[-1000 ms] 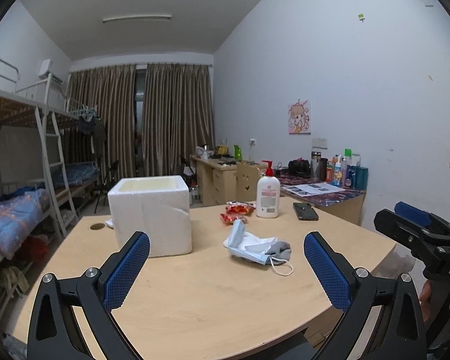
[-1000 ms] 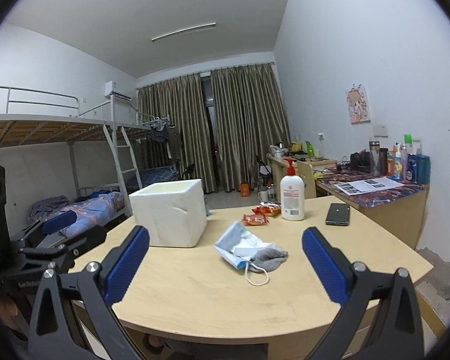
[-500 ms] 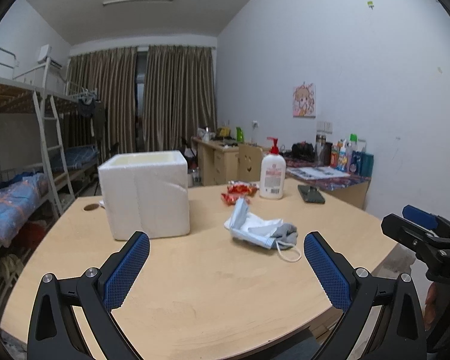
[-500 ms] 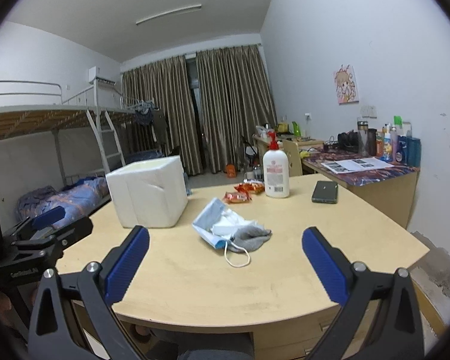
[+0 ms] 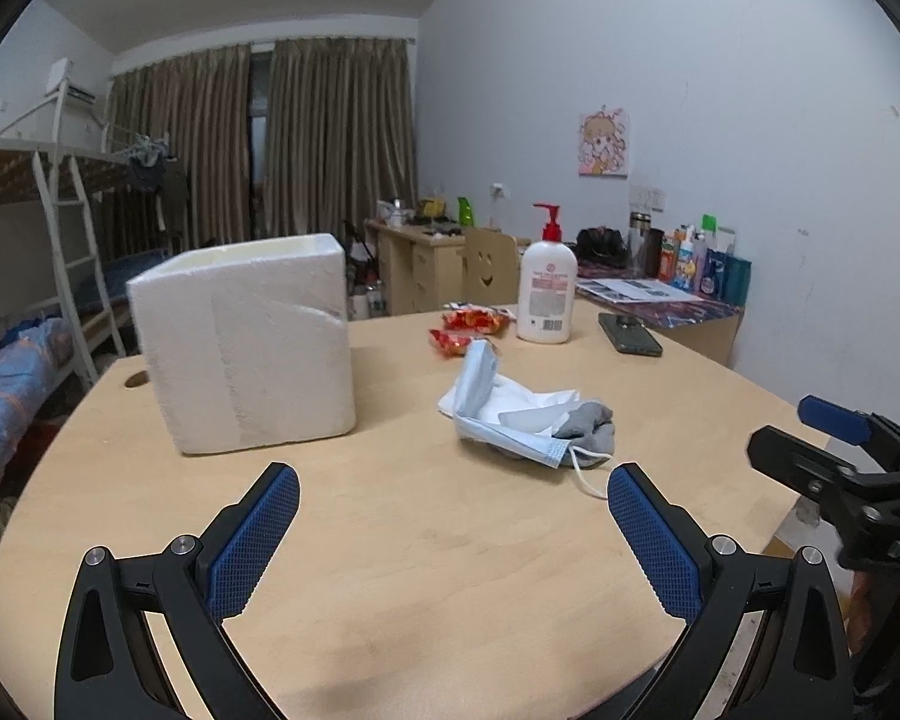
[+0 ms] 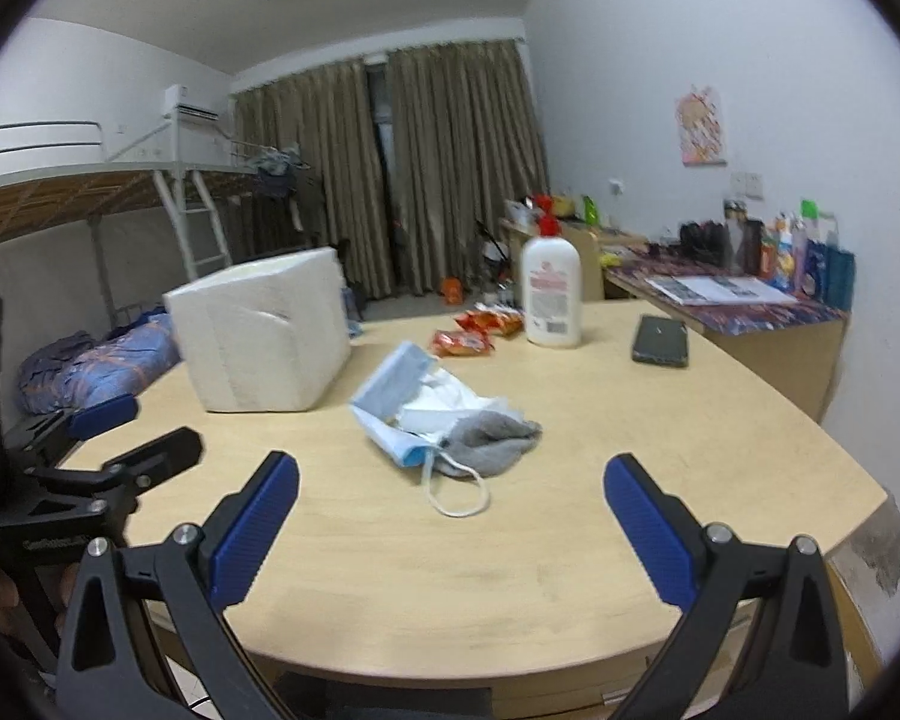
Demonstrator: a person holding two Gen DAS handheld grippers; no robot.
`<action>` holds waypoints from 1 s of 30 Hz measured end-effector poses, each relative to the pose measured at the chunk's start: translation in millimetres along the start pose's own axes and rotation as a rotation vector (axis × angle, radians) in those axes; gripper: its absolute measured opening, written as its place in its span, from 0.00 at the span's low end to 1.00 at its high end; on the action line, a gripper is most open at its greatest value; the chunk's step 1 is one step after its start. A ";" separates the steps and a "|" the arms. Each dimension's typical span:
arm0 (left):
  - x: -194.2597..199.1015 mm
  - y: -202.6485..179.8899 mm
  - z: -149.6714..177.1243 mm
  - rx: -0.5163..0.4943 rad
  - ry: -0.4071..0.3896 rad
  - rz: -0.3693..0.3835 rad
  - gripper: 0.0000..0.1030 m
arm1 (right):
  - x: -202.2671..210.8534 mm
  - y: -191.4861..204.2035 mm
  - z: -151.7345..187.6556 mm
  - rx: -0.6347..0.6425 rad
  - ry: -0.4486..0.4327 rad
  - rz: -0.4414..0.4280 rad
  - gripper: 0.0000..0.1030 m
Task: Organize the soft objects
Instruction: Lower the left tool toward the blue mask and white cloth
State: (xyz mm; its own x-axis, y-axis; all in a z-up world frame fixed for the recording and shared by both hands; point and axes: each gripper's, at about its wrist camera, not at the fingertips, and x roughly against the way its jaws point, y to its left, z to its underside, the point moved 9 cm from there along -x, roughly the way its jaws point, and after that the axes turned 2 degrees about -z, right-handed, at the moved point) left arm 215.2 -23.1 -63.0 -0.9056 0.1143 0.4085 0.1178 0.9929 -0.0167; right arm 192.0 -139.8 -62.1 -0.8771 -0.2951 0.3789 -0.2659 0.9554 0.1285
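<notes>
A small heap of soft things lies mid-table: a blue face mask, white tissue and a grey sock. An open white foam box stands to the heap's left. My left gripper hovers open over the near table, short of the heap, nothing between its fingers. My right gripper is open too, just short of the mask's ear loop. Each gripper shows at the edge of the other's view.
Behind the heap on the wooden table stand a white pump bottle, red snack packets and a dark phone. A cluttered desk runs along the right wall; a bunk bed is at left.
Both grippers have moved forward and lower over the table, so the heap and the foam box look closer. Both stay open and nothing has been touched.
</notes>
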 end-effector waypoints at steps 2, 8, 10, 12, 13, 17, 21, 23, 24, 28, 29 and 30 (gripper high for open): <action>-9.4 -4.4 1.1 -0.015 0.013 0.019 1.00 | -8.3 -8.7 3.6 -0.012 0.027 0.019 1.00; -38.3 -11.2 6.0 -0.036 0.062 0.031 1.00 | -25.2 -19.0 9.9 -0.026 0.063 0.027 1.00; -48.8 -12.7 6.1 -0.037 0.080 0.037 1.00 | -33.1 -20.9 10.3 -0.021 0.074 0.030 1.00; -54.9 -12.9 6.4 -0.039 0.092 0.038 1.00 | -40.3 -22.6 9.4 -0.018 0.083 0.025 1.00; -61.0 -13.3 5.7 -0.039 0.103 0.038 1.00 | -43.6 -23.9 9.1 -0.018 0.088 0.023 1.00; -77.1 -13.7 0.8 -0.035 0.129 0.032 1.00 | -55.9 -28.6 4.9 -0.024 0.100 0.012 1.00; -100.8 -15.8 -6.4 -0.035 0.165 0.021 1.00 | -67.6 -31.2 0.7 -0.022 0.107 -0.007 1.00; -109.5 -15.3 -8.7 -0.019 0.176 0.021 0.98 | -72.4 -32.3 -1.6 -0.021 0.111 -0.018 1.00; -115.5 -15.3 -10.0 -0.009 0.186 0.024 0.97 | -75.2 -33.2 -2.6 -0.021 0.114 -0.025 1.00; -139.0 -18.2 -11.7 0.006 0.230 0.030 0.87 | -84.9 -34.4 -3.9 -0.027 0.128 -0.049 1.00; -146.3 -18.3 -10.3 0.006 0.249 0.024 0.83 | -86.8 -33.9 -4.6 -0.028 0.130 -0.056 1.00; -150.9 -18.3 -9.0 0.009 0.261 0.023 0.82 | -89.0 -33.6 -4.9 -0.029 0.133 -0.062 1.00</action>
State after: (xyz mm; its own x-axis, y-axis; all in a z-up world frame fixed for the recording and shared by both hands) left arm 353.4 -58.9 -116.1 -0.7668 0.1259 0.6295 0.1325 0.9905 -0.0368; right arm 281.0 -145.7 -95.6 -0.7981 -0.3543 0.4874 -0.3044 0.9351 0.1814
